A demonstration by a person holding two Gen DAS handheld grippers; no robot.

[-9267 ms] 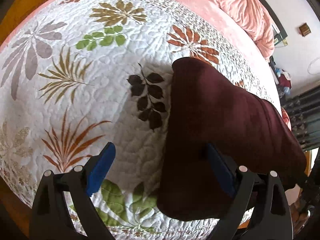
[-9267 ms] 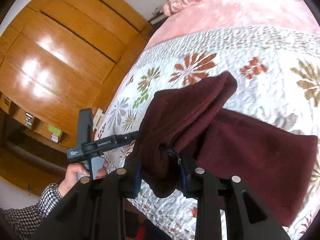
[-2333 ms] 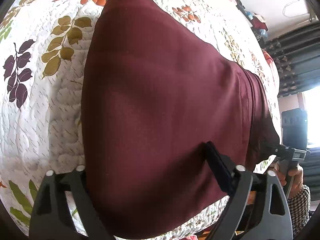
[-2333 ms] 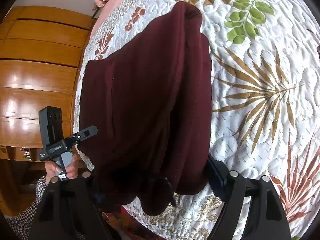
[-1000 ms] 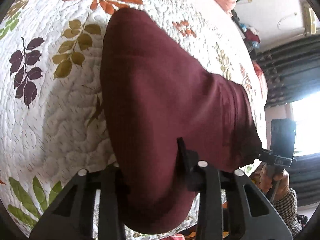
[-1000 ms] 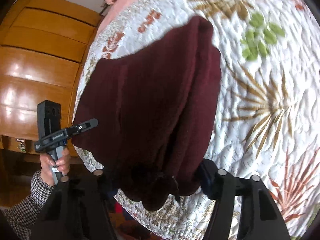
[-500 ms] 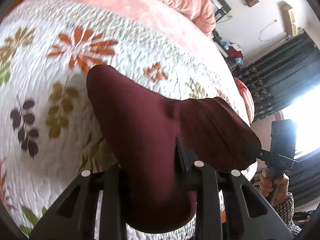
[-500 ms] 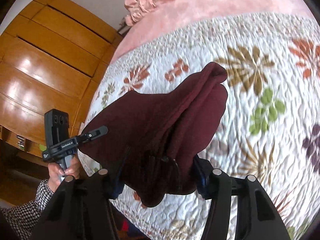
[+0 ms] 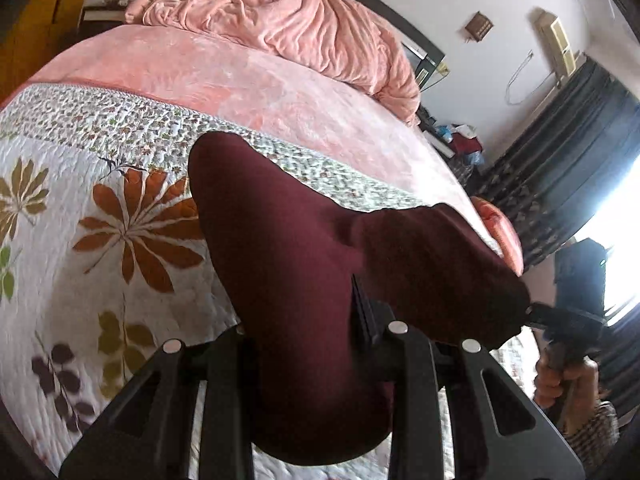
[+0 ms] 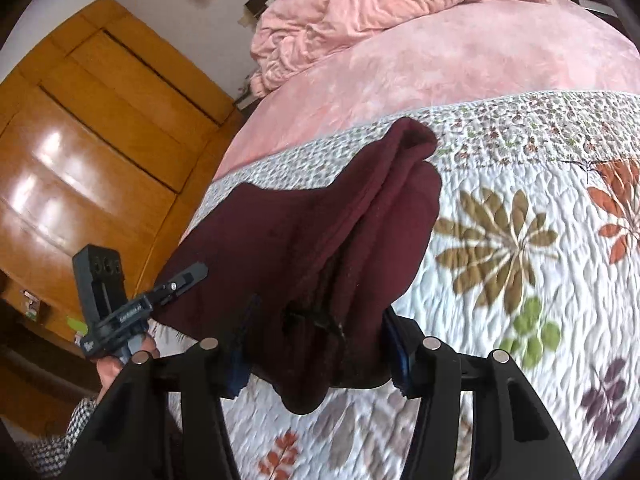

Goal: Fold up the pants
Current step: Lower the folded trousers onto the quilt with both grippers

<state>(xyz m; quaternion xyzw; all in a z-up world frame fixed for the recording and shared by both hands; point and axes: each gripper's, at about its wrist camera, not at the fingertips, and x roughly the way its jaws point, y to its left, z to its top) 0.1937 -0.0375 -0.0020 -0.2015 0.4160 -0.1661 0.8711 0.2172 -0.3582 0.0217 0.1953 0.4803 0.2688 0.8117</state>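
Note:
The dark maroon pants (image 9: 288, 264) are folded into a thick bundle and hang between both grippers above the leaf-patterned quilt (image 9: 80, 216). My left gripper (image 9: 304, 328) is shut on one near corner of the bundle; cloth hides its fingertips. My right gripper (image 10: 316, 340) is shut on the other near corner, where the waistband bunches up. The pants (image 10: 320, 224) stretch away from me, and their far end reaches the quilt near the pink sheet. The left gripper (image 10: 180, 280) also shows in the right wrist view, and the right gripper (image 9: 532, 314) in the left wrist view.
A pink sheet (image 9: 224, 80) covers the far half of the bed, with a crumpled pink blanket (image 9: 288, 24) at the headboard. A wooden wardrobe (image 10: 80, 140) stands left of the bed. Dark curtains (image 9: 568, 152) and a bright window are on the right.
Both grippers closed on the near corners of the pants about a second ago and have lifted them off the quilt. The views have tilted up toward the head of the bed.

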